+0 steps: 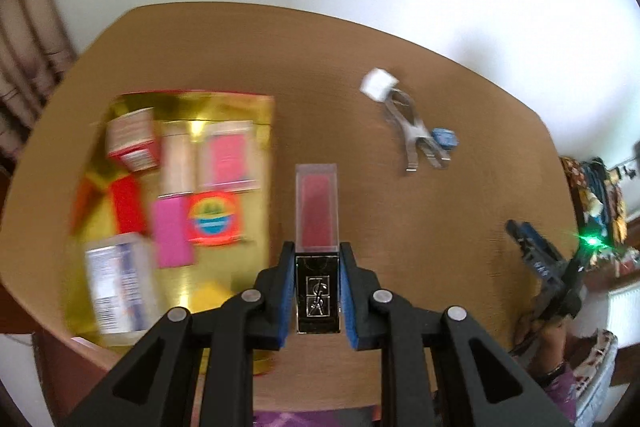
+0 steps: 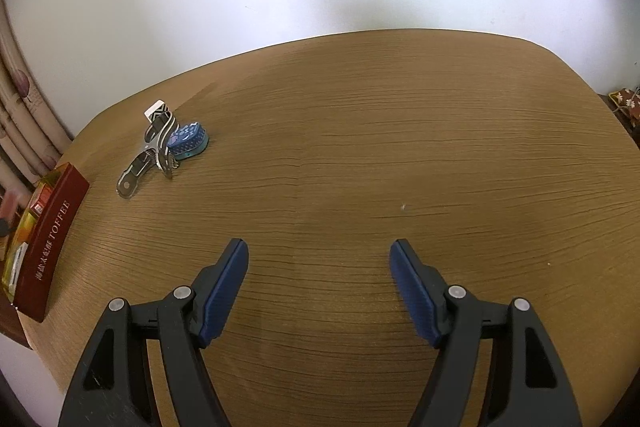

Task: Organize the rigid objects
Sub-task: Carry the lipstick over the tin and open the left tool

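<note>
the left claw [image 1: 317, 291] is clamped on a lipstick [image 1: 317, 227], holding it above the table [image 1: 400, 227] just right of the gold toffee box [image 1: 224, 107] of small items. the right claw [image 2: 319, 267] gapes wide over bare wood, holding nothing, well apart from the metal clip [image 2: 154, 151].

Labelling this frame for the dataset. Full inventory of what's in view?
lipstick: 1, black-gold base, clear cap over red, clamped in left gripper
gold box: 1, gold inside, dark red outside, table's left
small packages: several, red, pink, white, blurred, inside gold box
metal tool: 1, silver, mid-table
white cube: 1, white, at the tool's far end
blue item: 1, blue patterned, beside the tool
table: 1, wood-grain brown
curtain: 1, pale, left edge
left gripper: shut on lipstick
right gripper: open, empty, above table
</note>
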